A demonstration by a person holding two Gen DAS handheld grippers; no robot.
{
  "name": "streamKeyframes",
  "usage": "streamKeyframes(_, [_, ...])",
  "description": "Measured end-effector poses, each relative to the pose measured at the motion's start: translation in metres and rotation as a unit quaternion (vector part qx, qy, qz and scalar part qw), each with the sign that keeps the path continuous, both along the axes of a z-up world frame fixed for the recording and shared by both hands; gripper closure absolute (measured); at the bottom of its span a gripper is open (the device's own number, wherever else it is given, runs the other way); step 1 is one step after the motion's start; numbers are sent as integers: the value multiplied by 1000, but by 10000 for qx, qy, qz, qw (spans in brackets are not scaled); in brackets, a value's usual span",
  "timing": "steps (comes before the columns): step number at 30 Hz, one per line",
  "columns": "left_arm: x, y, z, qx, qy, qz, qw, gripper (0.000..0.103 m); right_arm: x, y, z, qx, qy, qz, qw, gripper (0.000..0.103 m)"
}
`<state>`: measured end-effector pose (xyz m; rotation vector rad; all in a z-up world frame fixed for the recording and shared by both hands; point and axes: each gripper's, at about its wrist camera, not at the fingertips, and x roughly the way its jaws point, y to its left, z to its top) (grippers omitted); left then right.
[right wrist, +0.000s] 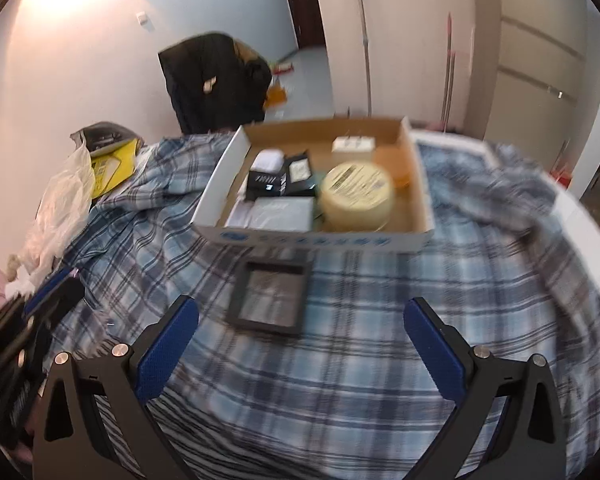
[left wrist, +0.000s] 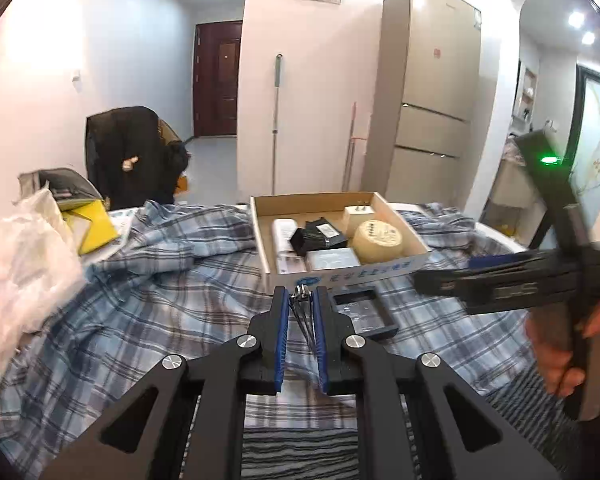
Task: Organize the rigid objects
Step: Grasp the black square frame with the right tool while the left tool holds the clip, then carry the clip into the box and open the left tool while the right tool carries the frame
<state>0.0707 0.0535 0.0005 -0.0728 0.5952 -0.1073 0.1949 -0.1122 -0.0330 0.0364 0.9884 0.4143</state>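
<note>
The left hand-held gripper [left wrist: 300, 300] pinches a thin, shiny metal tool [left wrist: 303, 312], too small to identify, above the plaid cloth [right wrist: 360, 320] before the cardboard box [right wrist: 312, 236], while the right hand-held gripper [right wrist: 300, 316] gapes wide, empty.

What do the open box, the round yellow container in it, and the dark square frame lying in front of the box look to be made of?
Open box: corrugated cardboard, with brown matte inner walls and a white printed front. Round yellow container: probably plastic or tin, smooth, with a paper label on its lid. Dark square frame: matte black rim, likely plastic, around a reflective, possibly clear, centre.
</note>
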Motion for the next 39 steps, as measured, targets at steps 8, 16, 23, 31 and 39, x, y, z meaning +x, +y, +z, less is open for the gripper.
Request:
streamKeyframes(8, [7, 22, -15, -412, 266, 193, 9986, 90, 24, 44, -35, -247, 426, 16, 9988, 7])
streamKeyframes(16, [4, 26, -22, -448, 358, 204, 9981, 90, 36, 62, -59, -462, 602, -91, 9971, 11])
streamKeyframes(23, [3, 23, -20, -412, 358, 203, 9983, 90, 44, 62, -77, -462, 922, -135, 9946, 17])
streamKeyframes(31, [0, 19, -12, -256, 314, 244, 9989, 90, 41, 64, -76, -603, 778, -10, 9951, 32])
streamKeyframes(39, [5, 16, -6, -243, 217, 257, 9991, 90, 35, 29, -56, -503, 618, -114, 9968, 32])
